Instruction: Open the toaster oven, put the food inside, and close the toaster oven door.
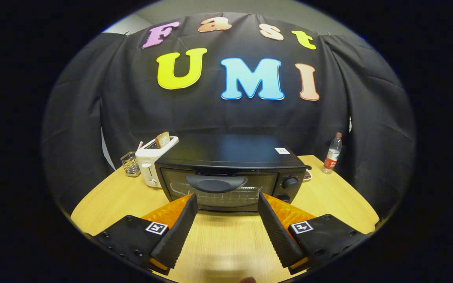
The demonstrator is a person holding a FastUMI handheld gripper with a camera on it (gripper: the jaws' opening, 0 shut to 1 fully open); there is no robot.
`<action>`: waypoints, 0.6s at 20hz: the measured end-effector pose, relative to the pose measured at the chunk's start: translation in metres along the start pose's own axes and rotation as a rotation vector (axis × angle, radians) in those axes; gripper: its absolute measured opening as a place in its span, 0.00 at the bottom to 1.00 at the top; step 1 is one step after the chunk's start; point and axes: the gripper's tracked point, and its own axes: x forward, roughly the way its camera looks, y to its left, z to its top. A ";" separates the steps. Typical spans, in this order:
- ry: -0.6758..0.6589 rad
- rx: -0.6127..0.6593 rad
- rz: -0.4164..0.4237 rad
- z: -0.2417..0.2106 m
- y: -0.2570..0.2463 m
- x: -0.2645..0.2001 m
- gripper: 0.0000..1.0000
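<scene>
Counter (328, 196), light wood, carries everything. Toaster oven (230, 173), black, sits mid-counter facing the claw, door (218, 188) shut, glass front, rack visible behind it, curved handle (216, 183) along the top of the door, two knobs (289, 182) to its right. White toaster (151, 163) just left of the oven with a bread slice (162, 139) standing up in its slot; that may be the food, can't confirm. Wire holder (130, 164) left of the toaster, water bottle (332, 154) well off to the right near the cloth wall. Something small and dark on a dish (308, 175) peeks out just behind the oven's right side, too hidden to tell.

Claw (227, 200) spread wide open, holding nothing, fingers low over the counter, tips just short of the door, handle beyond and between them.

Shut door fits either a start or a finished run; no food seen through the glass, though the view is dim. If opening: come in centred on the handle, grip it level, pull out and down along the hinge arc without dragging the oven
</scene>
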 end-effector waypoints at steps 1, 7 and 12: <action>-0.019 0.004 0.000 0.005 -0.007 -0.011 0.98; -0.096 0.063 -0.025 0.032 -0.065 -0.070 0.98; -0.172 0.050 -0.073 0.062 -0.116 -0.104 0.98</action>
